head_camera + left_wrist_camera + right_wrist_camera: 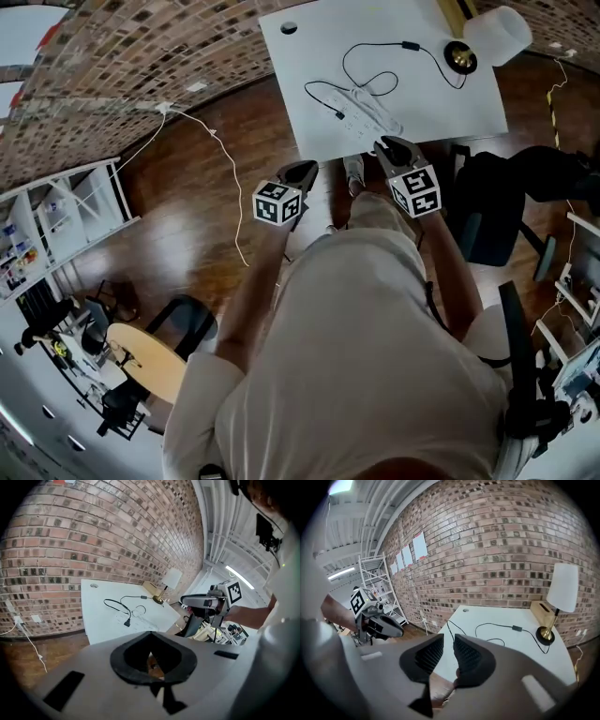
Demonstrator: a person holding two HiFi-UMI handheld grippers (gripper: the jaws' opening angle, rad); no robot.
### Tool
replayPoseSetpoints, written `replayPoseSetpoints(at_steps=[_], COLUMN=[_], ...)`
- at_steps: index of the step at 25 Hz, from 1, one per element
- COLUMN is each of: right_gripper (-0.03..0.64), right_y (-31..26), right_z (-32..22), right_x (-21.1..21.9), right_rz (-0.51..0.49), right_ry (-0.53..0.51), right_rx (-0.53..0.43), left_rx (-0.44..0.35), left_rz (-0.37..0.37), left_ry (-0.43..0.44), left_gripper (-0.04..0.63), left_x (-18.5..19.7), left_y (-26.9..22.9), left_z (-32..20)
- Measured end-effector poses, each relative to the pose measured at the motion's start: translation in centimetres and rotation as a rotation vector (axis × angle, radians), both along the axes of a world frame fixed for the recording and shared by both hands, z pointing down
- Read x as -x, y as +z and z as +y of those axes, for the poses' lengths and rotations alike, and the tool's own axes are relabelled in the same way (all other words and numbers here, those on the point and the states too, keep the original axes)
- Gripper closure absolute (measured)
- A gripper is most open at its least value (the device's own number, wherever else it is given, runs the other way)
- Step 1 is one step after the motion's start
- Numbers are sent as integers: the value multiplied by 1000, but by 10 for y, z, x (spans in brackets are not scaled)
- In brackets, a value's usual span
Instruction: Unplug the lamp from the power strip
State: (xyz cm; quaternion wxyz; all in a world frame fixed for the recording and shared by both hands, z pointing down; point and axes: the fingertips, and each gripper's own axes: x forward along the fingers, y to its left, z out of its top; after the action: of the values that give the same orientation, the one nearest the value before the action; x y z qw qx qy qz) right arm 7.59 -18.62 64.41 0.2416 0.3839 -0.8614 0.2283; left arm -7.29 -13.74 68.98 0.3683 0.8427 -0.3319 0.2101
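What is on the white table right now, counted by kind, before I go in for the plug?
Lamp, with its black cord: 1
Power strip: 1
Wooden box: 1
Total on the table: 3

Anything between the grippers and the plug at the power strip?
Nothing visible does. The left gripper and right gripper are both short of the table's near edge. Past that edge, only bare tabletop and loops of the black cord lie around the plug by the power strip.
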Motion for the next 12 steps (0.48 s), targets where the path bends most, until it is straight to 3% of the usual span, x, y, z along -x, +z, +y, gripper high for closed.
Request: replayPoseSetpoints(at_steps=[4, 6, 9, 12], right_gripper=[558, 558, 558, 557], right_y=[26, 32, 41, 54], right_z=[-39, -52, -72, -79], right_x=[6, 11, 19, 31], right_rz=[10, 4, 6, 37], right_ry=[-43, -72, -125, -186], right_rx=[47, 67, 83, 121], left_rx=[40, -8, -142, -156], left_rz=[-85, -208, -422, -457], left_ry=[37, 119, 333, 359], left_gripper=[597, 595, 591, 591], left_x=[-11, -16, -27, -27], left_y=[42, 65, 96, 111], left_z=[-38, -51, -64, -74])
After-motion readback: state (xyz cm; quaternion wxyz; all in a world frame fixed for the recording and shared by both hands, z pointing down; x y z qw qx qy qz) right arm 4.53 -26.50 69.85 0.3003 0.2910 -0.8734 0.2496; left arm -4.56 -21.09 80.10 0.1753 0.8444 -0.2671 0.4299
